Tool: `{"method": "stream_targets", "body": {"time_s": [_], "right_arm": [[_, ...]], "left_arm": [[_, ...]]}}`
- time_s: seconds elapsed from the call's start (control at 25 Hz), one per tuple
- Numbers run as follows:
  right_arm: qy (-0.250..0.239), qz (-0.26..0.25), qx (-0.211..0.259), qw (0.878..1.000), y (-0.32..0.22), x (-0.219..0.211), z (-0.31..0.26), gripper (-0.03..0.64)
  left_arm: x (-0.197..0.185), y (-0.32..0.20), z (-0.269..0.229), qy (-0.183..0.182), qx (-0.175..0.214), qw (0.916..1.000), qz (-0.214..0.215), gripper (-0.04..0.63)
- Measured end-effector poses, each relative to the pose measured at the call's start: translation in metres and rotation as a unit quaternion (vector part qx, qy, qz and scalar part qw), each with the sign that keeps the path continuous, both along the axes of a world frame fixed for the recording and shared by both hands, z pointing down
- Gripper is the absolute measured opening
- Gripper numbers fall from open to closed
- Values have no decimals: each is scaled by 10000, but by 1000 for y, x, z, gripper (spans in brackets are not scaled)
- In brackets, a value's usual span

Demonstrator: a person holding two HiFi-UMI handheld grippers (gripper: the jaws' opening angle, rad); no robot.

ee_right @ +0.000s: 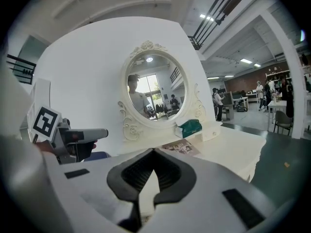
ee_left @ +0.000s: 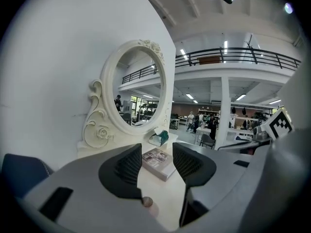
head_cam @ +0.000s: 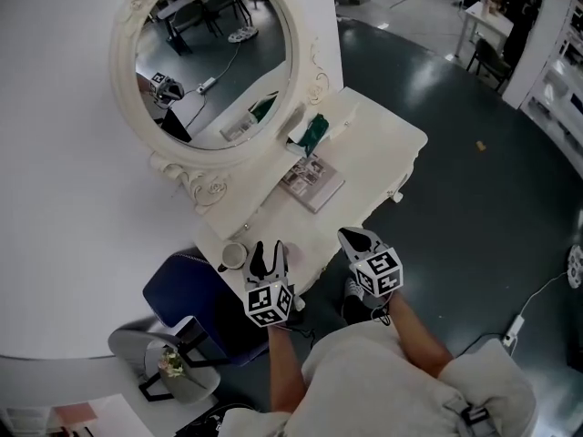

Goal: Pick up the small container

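The small container (head_cam: pixel 234 255) is a round white pot at the near left end of the white vanity table (head_cam: pixel 383 144). My left gripper (head_cam: pixel 267 259) hovers just right of it, over the table's front edge, open with nothing between its fingers. In the left gripper view the small container (ee_left: pixel 147 202) shows low down by the left jaw, and the left gripper (ee_left: pixel 156 159) points along the tabletop. My right gripper (head_cam: pixel 357 238) is off the table's front edge, further right. In its own view the right gripper (ee_right: pixel 153 152) is shut and empty.
An oval mirror (head_cam: pixel 214 53) in an ornate white frame stands at the table's back. A book (head_cam: pixel 312 182) and a green tissue box (head_cam: pixel 314 130) lie beyond the grippers. A blue chair (head_cam: pixel 196 299) sits left of the table, and a small round stand (head_cam: pixel 168 367) nearer me.
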State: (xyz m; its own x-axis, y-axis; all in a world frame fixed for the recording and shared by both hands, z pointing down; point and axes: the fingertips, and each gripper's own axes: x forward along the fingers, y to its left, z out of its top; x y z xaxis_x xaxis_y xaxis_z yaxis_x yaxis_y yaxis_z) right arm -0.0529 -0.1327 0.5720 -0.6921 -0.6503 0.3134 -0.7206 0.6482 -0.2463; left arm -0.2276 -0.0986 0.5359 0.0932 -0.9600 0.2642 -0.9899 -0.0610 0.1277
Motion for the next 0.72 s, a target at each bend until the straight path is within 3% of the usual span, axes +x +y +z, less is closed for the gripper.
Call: {"method": "stream_targets", "body": {"time_s": [0.48,0.72], "right_arm": [[138,-277,-34,9995,-42,-16,28,14],[187,-412,-136,9989,-52,-23,40,14]], "left_arm": [[-8,-20,69,-130,-555,9981,-231,218],[-9,-23,105,-433,-882,9951,-85,217]]}}
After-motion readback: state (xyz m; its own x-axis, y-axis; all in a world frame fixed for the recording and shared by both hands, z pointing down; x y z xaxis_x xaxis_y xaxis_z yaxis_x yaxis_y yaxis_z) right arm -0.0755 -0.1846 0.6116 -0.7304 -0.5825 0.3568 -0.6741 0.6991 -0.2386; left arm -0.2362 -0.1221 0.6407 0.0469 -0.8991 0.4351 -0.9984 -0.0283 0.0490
